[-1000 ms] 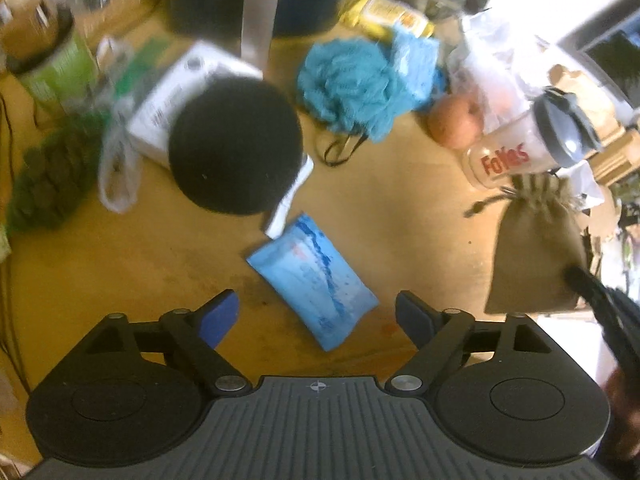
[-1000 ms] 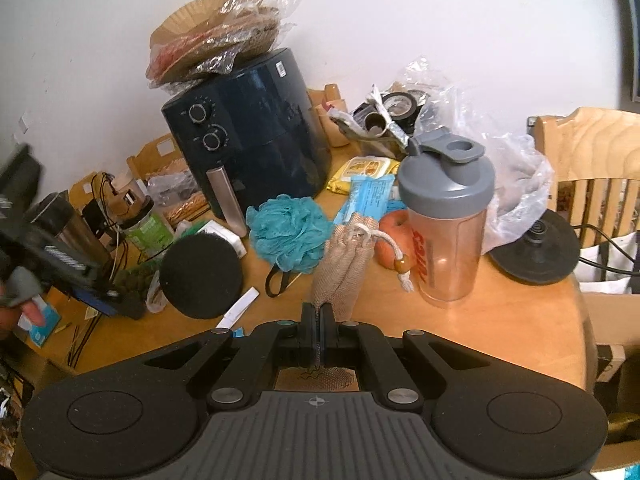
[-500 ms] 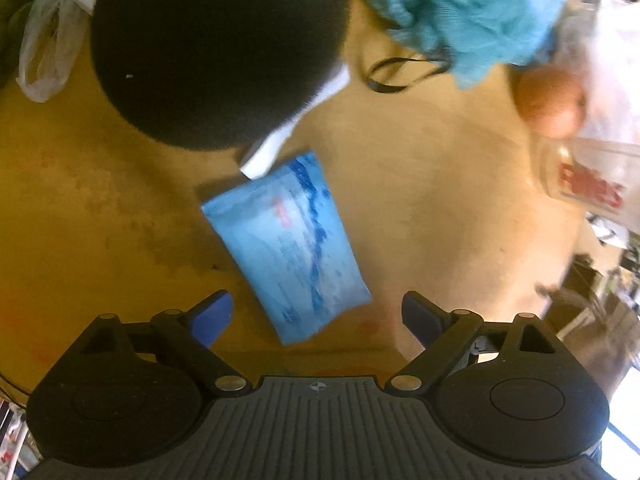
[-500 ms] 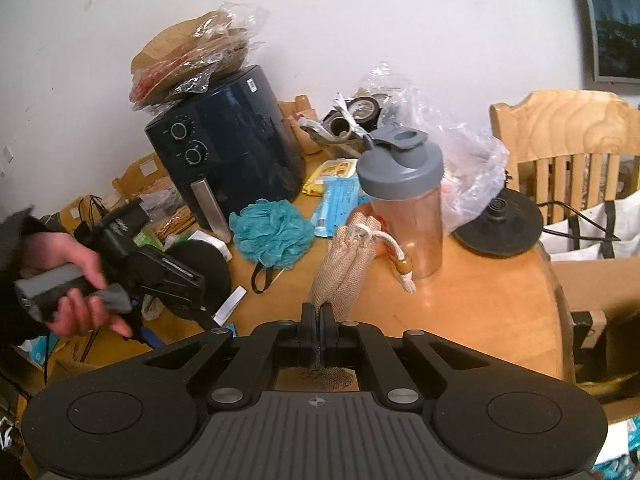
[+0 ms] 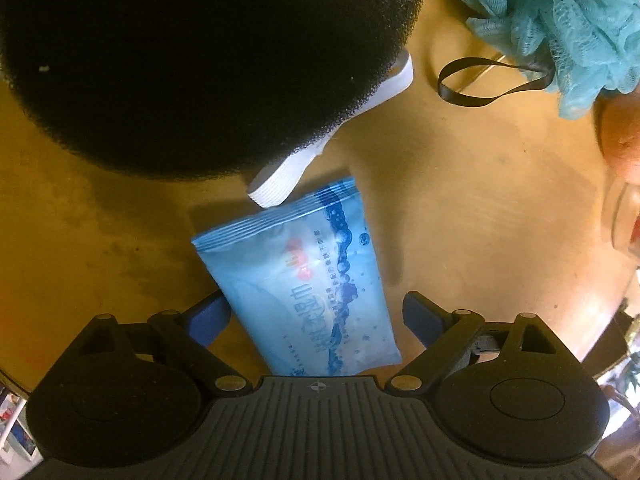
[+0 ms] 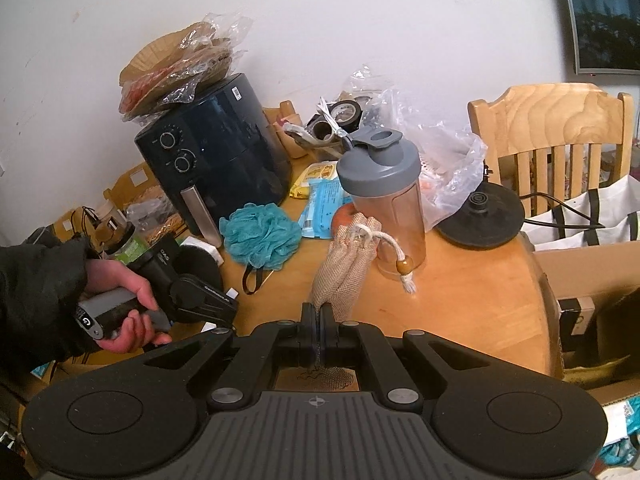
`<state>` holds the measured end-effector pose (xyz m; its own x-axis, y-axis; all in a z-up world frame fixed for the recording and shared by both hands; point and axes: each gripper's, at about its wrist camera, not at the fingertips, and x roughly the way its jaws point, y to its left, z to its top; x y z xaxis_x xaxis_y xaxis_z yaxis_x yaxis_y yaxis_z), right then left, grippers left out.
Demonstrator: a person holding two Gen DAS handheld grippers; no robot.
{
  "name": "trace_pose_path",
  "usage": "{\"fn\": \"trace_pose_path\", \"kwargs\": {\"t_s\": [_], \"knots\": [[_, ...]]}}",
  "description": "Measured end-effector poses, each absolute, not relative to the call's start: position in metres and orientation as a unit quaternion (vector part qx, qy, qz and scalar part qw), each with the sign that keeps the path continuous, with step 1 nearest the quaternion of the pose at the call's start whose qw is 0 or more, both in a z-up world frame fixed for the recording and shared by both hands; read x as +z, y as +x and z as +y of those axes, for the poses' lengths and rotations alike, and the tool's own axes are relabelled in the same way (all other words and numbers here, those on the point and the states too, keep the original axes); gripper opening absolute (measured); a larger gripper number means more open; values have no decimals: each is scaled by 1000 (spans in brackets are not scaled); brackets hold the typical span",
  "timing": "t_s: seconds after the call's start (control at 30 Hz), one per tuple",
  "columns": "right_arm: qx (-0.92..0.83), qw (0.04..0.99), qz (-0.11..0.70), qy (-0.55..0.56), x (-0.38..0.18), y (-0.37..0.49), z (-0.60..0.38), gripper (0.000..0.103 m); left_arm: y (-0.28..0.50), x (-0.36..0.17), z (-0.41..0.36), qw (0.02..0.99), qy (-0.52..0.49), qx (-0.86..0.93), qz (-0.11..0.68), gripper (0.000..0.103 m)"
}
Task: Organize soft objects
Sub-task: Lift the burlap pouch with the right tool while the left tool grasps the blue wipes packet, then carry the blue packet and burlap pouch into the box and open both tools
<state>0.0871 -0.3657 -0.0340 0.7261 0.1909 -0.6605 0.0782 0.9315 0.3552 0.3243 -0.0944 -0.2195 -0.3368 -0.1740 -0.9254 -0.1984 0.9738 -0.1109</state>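
A blue wet-wipe pack (image 5: 304,280) lies flat on the wooden table (image 5: 480,208). My left gripper (image 5: 316,310) points down over it and is open. The pack's near half sits between the blue fingertips (image 5: 210,314), which do not press on it. A round black foam sponge (image 5: 192,60) with a white strap (image 5: 304,160) lies just beyond the pack. A teal mesh loofah (image 5: 560,20) is at the upper right. In the right wrist view my right gripper (image 6: 318,320) is shut on the bottom of a burlap drawstring pouch (image 6: 344,276), which stands up from the jaws.
A dark air fryer (image 6: 216,160), a grey-lidded shaker bottle (image 6: 384,200), an orange fruit (image 5: 620,140), a kettle base (image 6: 480,216) and plastic bags crowd the table's back. A wooden chair (image 6: 552,140) and a cardboard box (image 6: 580,272) stand to the right. A hand (image 6: 120,300) holds the left gripper.
The left gripper has come down close over the wipe pack and rolled, and its jaws have widened; the pack now lies between the fingers. The right gripper drifted sideways, still holding the pouch.
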Motion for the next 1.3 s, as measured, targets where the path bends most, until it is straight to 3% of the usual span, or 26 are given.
{"fn": "trace_pose_path", "kwargs": {"t_s": [0.13, 0.27, 0.43, 0.67, 1.03, 1.3], "knots": [[31, 912, 367, 183, -33, 86, -365, 4, 323, -219, -95, 563, -95, 12, 821, 93], [35, 913, 365, 181, -32, 85, -362, 4, 321, -217, -102, 568, -68, 14, 820, 80], [38, 914, 362, 178, -29, 84, -359, 4, 317, -208, -107, 580, -53, -23, 813, 74], [42, 915, 360, 176, -25, 86, -358, 4, 307, -179, -109, 617, -87, -81, 778, 73], [69, 920, 346, 170, -4, 93, -353, 4, 304, -88, -102, 720, -80, -158, 671, 73], [128, 909, 327, 224, 12, 101, -358, 4, 293, -44, -81, 775, -66, -178, 602, 73]]}}
